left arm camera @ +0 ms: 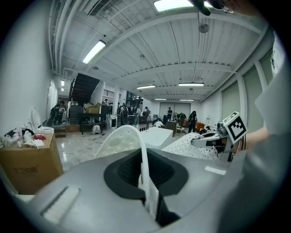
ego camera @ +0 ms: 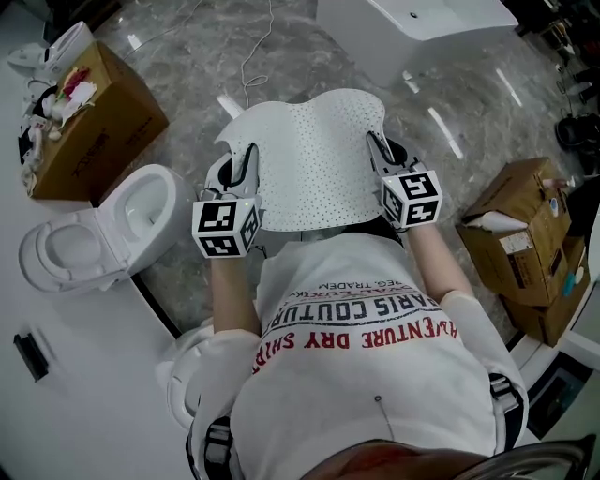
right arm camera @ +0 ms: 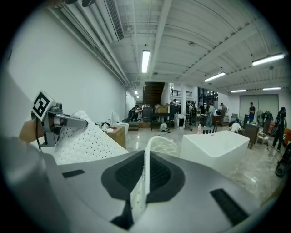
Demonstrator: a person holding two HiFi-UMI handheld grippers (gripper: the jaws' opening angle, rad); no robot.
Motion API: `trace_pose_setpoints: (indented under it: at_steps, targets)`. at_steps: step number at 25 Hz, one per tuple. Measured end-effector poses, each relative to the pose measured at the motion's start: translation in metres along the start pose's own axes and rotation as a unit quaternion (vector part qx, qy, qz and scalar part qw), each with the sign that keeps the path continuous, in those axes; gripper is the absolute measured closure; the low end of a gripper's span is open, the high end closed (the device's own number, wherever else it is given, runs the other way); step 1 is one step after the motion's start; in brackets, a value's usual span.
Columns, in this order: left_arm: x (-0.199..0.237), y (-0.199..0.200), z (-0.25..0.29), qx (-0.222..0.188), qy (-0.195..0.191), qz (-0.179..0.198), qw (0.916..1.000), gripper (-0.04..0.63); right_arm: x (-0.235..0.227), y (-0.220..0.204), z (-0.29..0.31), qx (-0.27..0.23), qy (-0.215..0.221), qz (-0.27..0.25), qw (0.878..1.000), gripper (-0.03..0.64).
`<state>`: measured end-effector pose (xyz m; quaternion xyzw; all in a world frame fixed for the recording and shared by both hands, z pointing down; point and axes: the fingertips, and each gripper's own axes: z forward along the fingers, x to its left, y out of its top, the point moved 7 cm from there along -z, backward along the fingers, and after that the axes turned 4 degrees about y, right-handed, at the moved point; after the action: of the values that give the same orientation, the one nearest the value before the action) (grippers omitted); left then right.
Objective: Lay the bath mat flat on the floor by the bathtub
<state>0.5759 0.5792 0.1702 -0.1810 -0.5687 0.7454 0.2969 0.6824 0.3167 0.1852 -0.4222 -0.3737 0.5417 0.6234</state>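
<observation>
The left gripper (ego camera: 250, 157) and right gripper (ego camera: 376, 142) each pinch a side edge of the white dotted bath mat (ego camera: 314, 159), stretched between them above the floor (ego camera: 187, 66), with the bathtub (ego camera: 412, 23) ahead, a toilet (ego camera: 103, 230) and cardboard box (ego camera: 98, 127) left of the left gripper, and more boxes (ego camera: 525, 234) right of the right gripper.

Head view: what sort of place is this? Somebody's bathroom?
Probably a mock bathroom in a big hall or workshop, not a home. A bathtub and a toilet stand on open stone floor among cardboard boxes, and the gripper views show a high ceiling with strip lights.
</observation>
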Motion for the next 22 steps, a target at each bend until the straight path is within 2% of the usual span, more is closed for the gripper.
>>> trace_pose_setpoints:
  at_steps: [7,11,16,22]
  targets:
    - [0.017,-0.010,0.027,0.024,0.018,-0.021,0.9993,0.577,-0.016,-0.006,0.043,0.030,0.028,0.009,0.999,0.604]
    - [0.030,-0.007,0.058,0.047,0.040,-0.028,0.9977,0.577,-0.039,-0.007,0.090,0.048,0.061,0.014,0.997,0.604]
    - [0.068,0.009,0.120,0.070,0.059,-0.032,0.9953,0.577,-0.071,0.004,0.169,0.064,0.096,0.018,0.993,0.604]
    - [0.116,0.048,0.220,0.087,0.073,-0.021,0.9933,0.577,-0.142,0.033,0.257,0.073,0.121,0.029,0.990,0.604]
